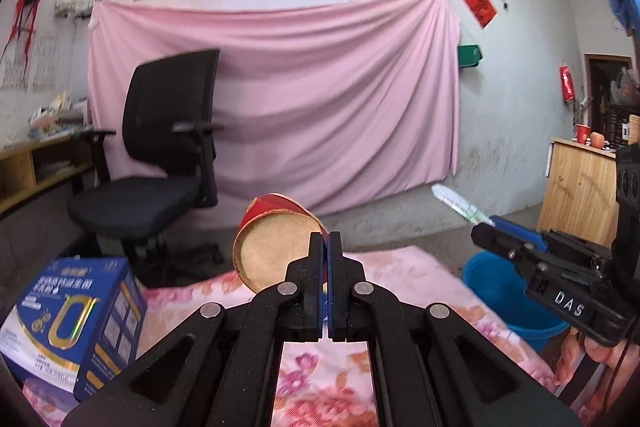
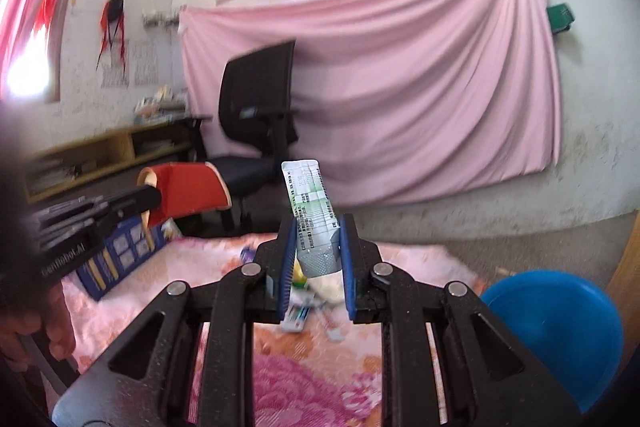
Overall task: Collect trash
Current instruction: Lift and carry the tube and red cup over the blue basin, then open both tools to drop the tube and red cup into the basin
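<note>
My left gripper (image 1: 325, 241) is clenched on the rim of a red paper cup (image 1: 276, 239); the jaws are pressed almost flat together with the cup's thin wall between them. The cup lies tilted, its tan inside facing me, just ahead and to the left of my left fingertips. From the right wrist view the same cup (image 2: 188, 189) shows its red outside, held up above the flowered pink cloth (image 2: 132, 291).

My right gripper (image 2: 318, 227) is grasping a squeezed white-and-green tube (image 2: 312, 203). Its ribbed silver cap end sits between the blue pads (image 2: 289, 259) and the flat crimped end sticks up and away from me, leaning a little left. In the left wrist view that tube (image 1: 460, 205) pokes out beyond the right gripper (image 1: 486, 229), far to the right of my left one.

Below and right of my right gripper stands a blue bucket (image 2: 560, 327), close to the edge of the cloth. A blue carton (image 1: 76, 319) rests on the cloth to the lower left of my left gripper. Some small scraps (image 2: 298, 317) lie on the cloth directly under my right jaws, too blurred to identify.
</note>
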Available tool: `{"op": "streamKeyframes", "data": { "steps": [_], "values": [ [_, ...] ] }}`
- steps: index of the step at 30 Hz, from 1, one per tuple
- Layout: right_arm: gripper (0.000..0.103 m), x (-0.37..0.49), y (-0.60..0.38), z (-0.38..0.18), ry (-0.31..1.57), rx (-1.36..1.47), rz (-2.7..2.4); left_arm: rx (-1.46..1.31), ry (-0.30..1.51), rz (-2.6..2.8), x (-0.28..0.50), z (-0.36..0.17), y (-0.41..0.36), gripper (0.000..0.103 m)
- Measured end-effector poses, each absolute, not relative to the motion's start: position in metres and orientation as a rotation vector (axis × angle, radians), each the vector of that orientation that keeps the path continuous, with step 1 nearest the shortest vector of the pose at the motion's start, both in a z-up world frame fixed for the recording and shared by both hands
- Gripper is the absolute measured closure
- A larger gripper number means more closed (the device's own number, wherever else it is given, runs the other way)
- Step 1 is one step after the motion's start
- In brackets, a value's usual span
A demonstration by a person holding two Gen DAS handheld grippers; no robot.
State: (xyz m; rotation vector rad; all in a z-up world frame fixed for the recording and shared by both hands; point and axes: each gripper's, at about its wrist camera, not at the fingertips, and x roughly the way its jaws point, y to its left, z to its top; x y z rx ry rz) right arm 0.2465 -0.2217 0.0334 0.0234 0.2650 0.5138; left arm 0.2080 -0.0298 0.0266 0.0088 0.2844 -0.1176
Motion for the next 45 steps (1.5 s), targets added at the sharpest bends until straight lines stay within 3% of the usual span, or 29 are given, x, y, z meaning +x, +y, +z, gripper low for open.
{"op": "streamKeyframes", "data": {
  "steps": [8,19,32,45],
  "values": [
    [0.059,0.227,-0.274,0.057,0.091,0.113,0.365,0.121,0.131,-0.215,0.203,0.057,-0.076,0.103],
    [0.059,0.220,-0.352,0.057,0.086,0.163,0.156,0.130,0.069,-0.392,0.224,0.077,-0.175,0.103],
    [0.058,0.248,-0.427,0.017,0.324,0.262,0.006,0.080,0.305,-0.599,0.278,0.055,-0.271,0.103],
    [0.057,0.274,-0.453,-0.016,0.492,0.366,-0.026,0.016,0.581,-0.655,0.323,0.035,-0.302,0.103]
  ]
}}
